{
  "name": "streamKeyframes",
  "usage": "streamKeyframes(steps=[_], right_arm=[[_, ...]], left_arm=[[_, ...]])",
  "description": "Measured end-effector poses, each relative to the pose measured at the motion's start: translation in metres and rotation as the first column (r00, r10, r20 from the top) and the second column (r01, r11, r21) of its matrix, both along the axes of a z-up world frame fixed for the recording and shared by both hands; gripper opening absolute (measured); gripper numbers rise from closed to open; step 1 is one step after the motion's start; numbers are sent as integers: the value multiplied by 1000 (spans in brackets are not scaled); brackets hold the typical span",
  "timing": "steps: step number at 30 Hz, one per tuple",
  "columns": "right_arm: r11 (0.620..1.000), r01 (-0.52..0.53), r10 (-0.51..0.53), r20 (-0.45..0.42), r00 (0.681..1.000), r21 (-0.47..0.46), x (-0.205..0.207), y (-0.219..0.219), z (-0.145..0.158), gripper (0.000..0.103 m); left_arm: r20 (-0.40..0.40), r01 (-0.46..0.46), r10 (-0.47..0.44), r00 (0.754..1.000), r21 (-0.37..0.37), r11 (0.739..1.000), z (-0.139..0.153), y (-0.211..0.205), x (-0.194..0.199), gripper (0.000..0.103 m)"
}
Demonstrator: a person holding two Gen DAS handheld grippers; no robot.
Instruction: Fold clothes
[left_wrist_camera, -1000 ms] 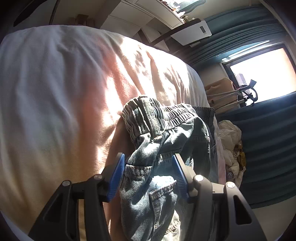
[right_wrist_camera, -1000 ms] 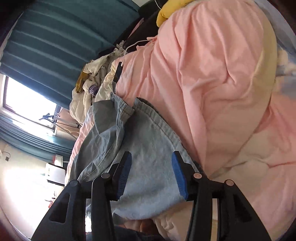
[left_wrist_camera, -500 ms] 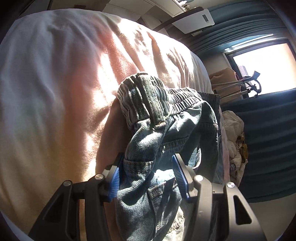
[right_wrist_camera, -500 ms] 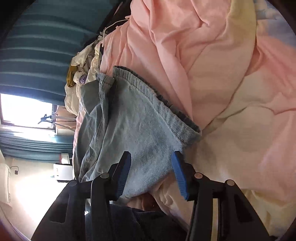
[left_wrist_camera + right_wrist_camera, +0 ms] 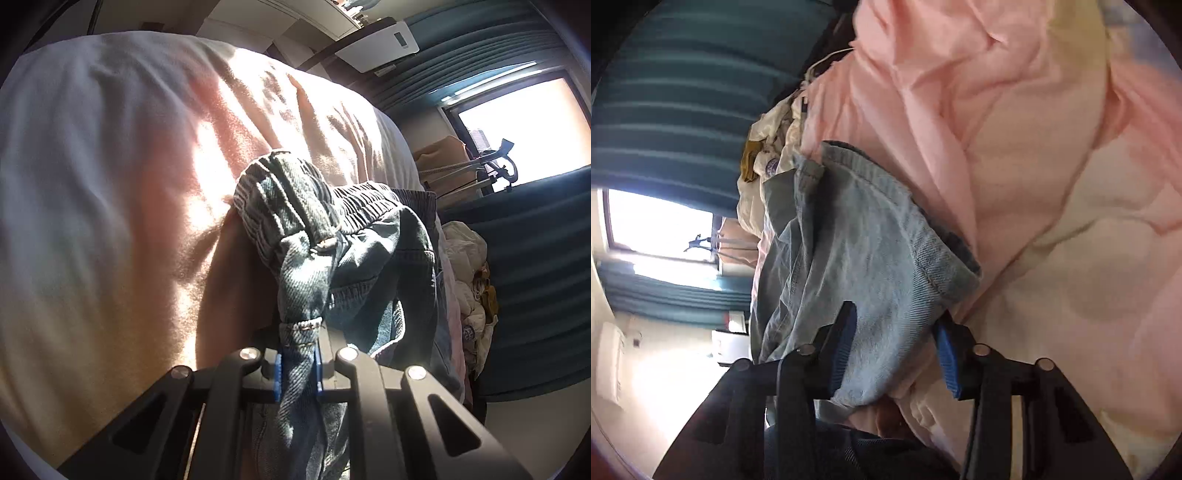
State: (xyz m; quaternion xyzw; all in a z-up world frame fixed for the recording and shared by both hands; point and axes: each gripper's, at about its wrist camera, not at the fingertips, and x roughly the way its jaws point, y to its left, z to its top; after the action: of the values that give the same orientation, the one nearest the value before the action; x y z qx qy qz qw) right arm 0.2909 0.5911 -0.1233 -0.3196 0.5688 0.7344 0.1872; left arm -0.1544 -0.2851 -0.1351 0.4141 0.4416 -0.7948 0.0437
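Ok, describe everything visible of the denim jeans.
The faded blue denim jeans lie crumpled on the pink bedsheet. Their ribbed elastic waistband and a stitched pocket edge show. The left gripper is shut on a bunched fold; the right gripper stands open around the pale hemmed leg end.

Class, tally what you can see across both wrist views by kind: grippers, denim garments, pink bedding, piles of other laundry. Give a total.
Grippers: 2, the left gripper and the right gripper
Denim garments: 1, the jeans
Pink bedding: 1, the duvet
Other laundry piles: 1, the cream pile
Total: 5
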Motion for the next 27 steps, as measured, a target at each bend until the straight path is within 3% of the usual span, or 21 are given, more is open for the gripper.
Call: streamKeyframes(steps=[2,7,11,15,20,27], right_arm=[[999,-16,16,-12,1000,36,-9,1,11,2],[992,32,-13,-155,988,123,-14,7,68,1],[983,46,-7,-218,976,178,-28,16,110,1],[982,42,8,-256,967,187,-54,32,132,1],[972,39,18,-239,971,234,-110,59,148,1],[973,53,-12,-183,983,225,-206,103,122,1]], left_arm=[[-48,-4,3,999,-19,1000,15,-1,5,10],[-180,-17,9,984,-43,999,63,-12,25,10],[-235,-6,17,972,46,999,91,-33,29,9],[-231,15,8,973,96,995,106,-28,-1,9],[-221,33,-34,975,-9,999,130,16,-61,9],[-184,76,-109,977,-178,981,158,78,-170,9]])
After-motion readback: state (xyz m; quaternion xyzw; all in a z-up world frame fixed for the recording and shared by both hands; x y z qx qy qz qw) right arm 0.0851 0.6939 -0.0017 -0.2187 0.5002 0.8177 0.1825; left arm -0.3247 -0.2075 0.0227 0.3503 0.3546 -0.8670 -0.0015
